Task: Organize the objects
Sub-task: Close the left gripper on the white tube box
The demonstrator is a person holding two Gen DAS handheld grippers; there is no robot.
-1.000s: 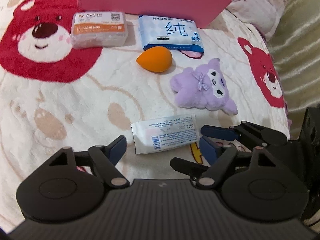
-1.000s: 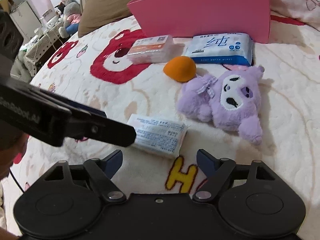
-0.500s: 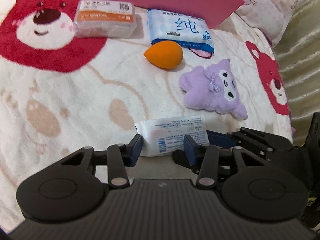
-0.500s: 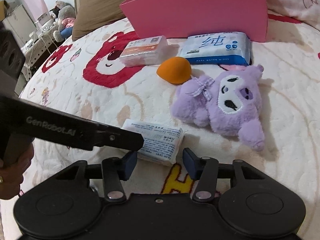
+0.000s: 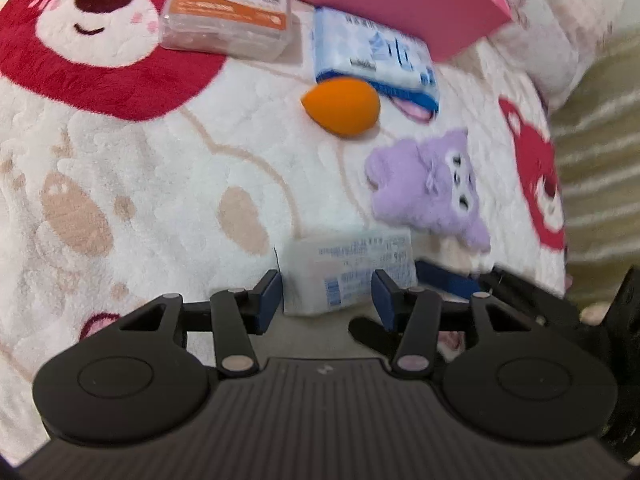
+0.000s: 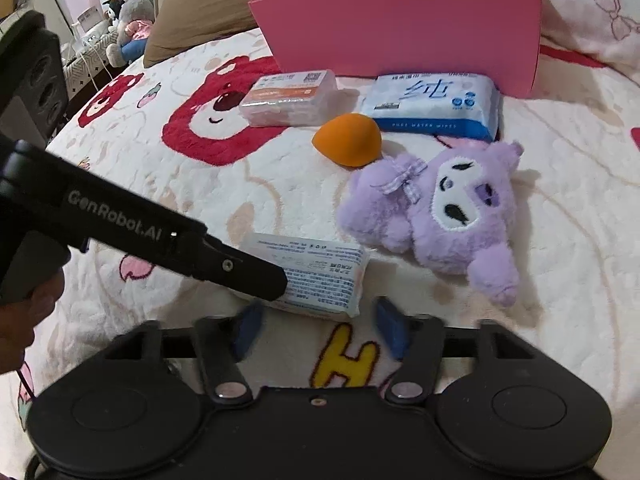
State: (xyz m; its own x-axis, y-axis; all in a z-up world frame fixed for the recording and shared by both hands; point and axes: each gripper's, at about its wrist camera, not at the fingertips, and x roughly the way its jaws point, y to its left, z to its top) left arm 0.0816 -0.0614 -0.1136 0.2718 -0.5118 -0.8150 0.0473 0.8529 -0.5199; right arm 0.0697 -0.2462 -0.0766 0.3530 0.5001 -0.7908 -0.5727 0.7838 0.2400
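1. Left gripper (image 5: 326, 300): fingers straddle the small white tissue pack (image 5: 350, 270); whether they actually clamp it cannot be told.
2. Right gripper (image 6: 318, 330): fingers parted, empty, just short of the same pack on the blanket (image 6: 560, 280).
3. Purple plush (image 6: 444, 212), orange sponge (image 6: 348, 144), wipes pack (image 6: 436, 106) and clear case (image 6: 288, 98) lie beyond, before the pink box (image 6: 400, 28).

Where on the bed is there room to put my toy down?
Bare blanket lies left of the orange sponge and purple plush. It is crowded by the pink box, where the clear case and wipes pack sit.
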